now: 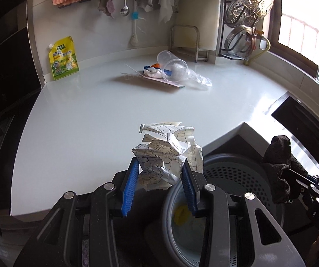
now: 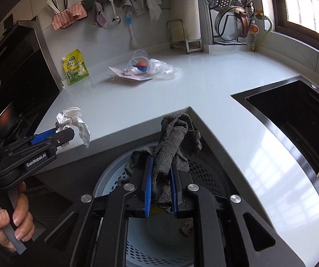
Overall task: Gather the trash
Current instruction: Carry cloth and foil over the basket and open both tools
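- Crumpled paper: a ball of white paper printed with dark lines, clamped between the blue pads of the left gripper. It hangs at the counter's front edge, just left of the bin's rim.
- Dark cloth: a grey, towel-like rag pinched between the narrow-set fingers of the right gripper. It hangs directly above the bin's mouth.
- Bin: a grey, round container with a perforated wall, standing below the counter corner. A few scraps, one of them yellow, already lie at its bottom.
- Step in hand, as judged: both pieces are lifted and carried to the bin; neither is released yet.
- Next move, as judged: the cloth needs only parted fingers to fall in. The paper first needs carrying rightward over the opening, or it may land on the rim or the counter.
- Counter: pale and glossy. Well back lies a further heap of litter: clear plastic cups, crinkled film, a flat card, and something blue and orange.
- Surroundings: a yellow pouch leans against the wall; a dark sink lies to the right.
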Action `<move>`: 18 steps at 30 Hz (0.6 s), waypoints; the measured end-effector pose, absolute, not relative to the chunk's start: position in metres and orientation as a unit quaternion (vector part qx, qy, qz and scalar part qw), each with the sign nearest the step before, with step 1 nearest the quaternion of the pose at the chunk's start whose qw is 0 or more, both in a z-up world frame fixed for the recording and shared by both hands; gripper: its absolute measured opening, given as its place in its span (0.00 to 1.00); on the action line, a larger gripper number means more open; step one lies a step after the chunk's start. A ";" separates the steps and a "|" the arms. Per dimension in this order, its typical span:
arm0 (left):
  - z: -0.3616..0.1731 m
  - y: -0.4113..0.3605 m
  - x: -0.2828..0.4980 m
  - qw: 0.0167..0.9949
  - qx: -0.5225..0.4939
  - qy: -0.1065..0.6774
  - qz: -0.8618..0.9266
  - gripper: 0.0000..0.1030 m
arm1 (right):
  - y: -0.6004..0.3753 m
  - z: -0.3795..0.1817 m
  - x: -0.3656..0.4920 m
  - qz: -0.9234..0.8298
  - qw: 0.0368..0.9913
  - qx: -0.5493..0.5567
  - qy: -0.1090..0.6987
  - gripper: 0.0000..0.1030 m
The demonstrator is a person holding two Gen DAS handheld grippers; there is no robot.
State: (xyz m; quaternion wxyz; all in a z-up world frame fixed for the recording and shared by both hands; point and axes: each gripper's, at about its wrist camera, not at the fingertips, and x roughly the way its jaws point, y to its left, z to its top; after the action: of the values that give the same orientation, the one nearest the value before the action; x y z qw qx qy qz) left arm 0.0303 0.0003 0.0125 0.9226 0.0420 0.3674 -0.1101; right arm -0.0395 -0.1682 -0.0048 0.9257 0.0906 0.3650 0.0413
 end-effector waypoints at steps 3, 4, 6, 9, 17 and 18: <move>0.008 -0.007 0.015 0.922 0.046 0.367 -0.114 0.37 | -0.168 -0.011 -0.053 0.043 0.923 0.091 0.370 0.14; 0.007 -0.009 0.010 0.922 0.046 0.368 -0.116 0.37 | -0.168 -0.014 -0.057 0.043 0.923 0.092 0.372 0.13; 0.001 -0.014 0.004 0.918 0.046 0.374 -0.122 0.37 | -0.169 -0.018 -0.063 0.044 0.921 0.092 0.376 0.14; -0.007 -0.022 -0.003 0.912 0.051 0.386 -0.131 0.37 | -0.169 -0.024 -0.071 0.043 0.919 0.090 0.381 0.14; -0.026 -0.039 -0.012 0.899 0.061 0.407 -0.149 0.37 | -0.174 -0.044 -0.084 0.038 0.912 0.101 0.396 0.14; -0.028 -0.041 -0.012 0.897 0.060 0.411 -0.151 0.37 | -0.175 -0.046 -0.084 0.039 0.911 0.102 0.399 0.14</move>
State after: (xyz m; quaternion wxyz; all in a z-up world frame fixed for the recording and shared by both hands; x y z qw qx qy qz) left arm -0.0118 -0.0405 -0.0284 0.8970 0.0605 0.4112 -0.1506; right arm -0.0837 -0.1746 -0.0458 0.9106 0.1025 0.3986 0.0386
